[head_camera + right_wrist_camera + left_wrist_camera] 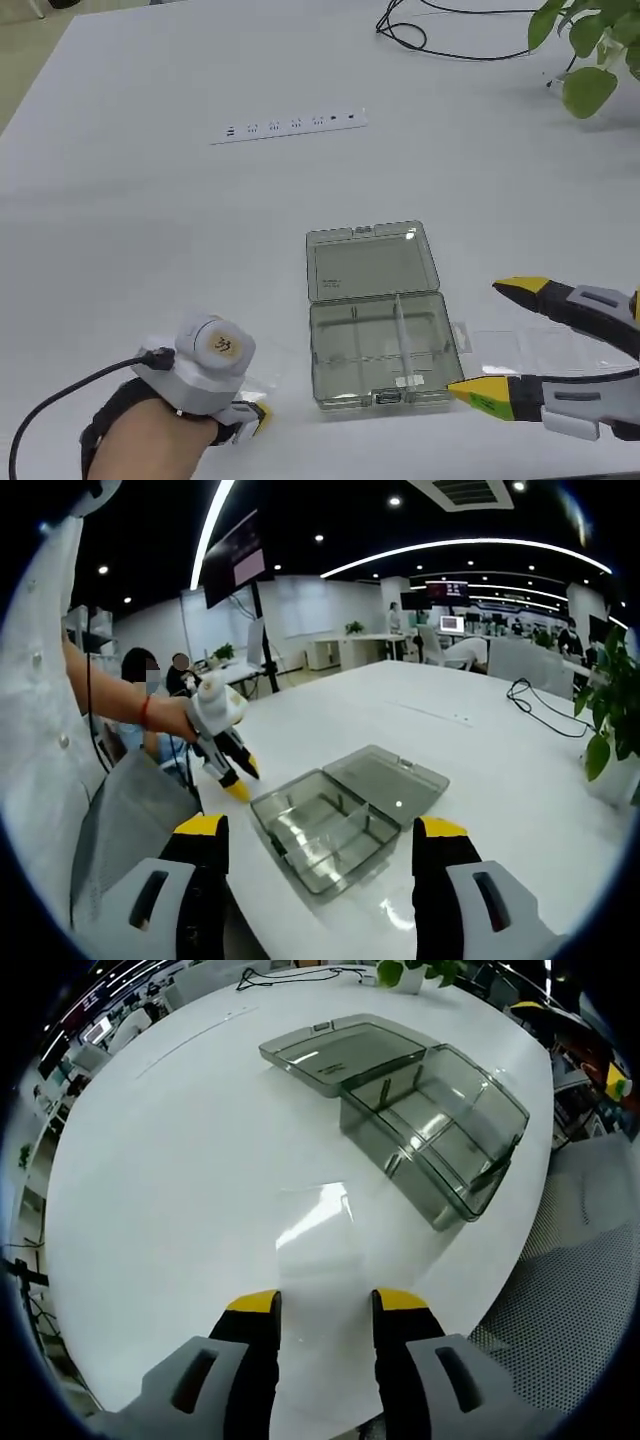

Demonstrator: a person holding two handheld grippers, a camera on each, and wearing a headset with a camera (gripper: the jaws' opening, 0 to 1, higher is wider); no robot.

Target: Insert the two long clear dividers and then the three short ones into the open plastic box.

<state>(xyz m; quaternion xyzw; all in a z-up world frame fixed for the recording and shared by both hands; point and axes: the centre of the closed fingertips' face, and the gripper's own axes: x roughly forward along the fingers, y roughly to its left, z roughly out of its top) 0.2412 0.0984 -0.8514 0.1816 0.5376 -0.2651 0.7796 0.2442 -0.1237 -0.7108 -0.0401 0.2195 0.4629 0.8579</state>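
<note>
The grey clear plastic box lies open in the middle of the table, its lid folded back flat. One long clear divider stands upright inside it. My right gripper hovers open just right of the box, its jaws wide apart; its own view has the box ahead between the jaws. My left gripper rests low on the table left of the box, open. A clear divider lies flat just ahead of the left gripper. The box sits beyond it.
Faint clear pieces lie on the table right of the box. A white power strip lies further back, black cables at the far edge, and a plant at the far right. People sit in the background.
</note>
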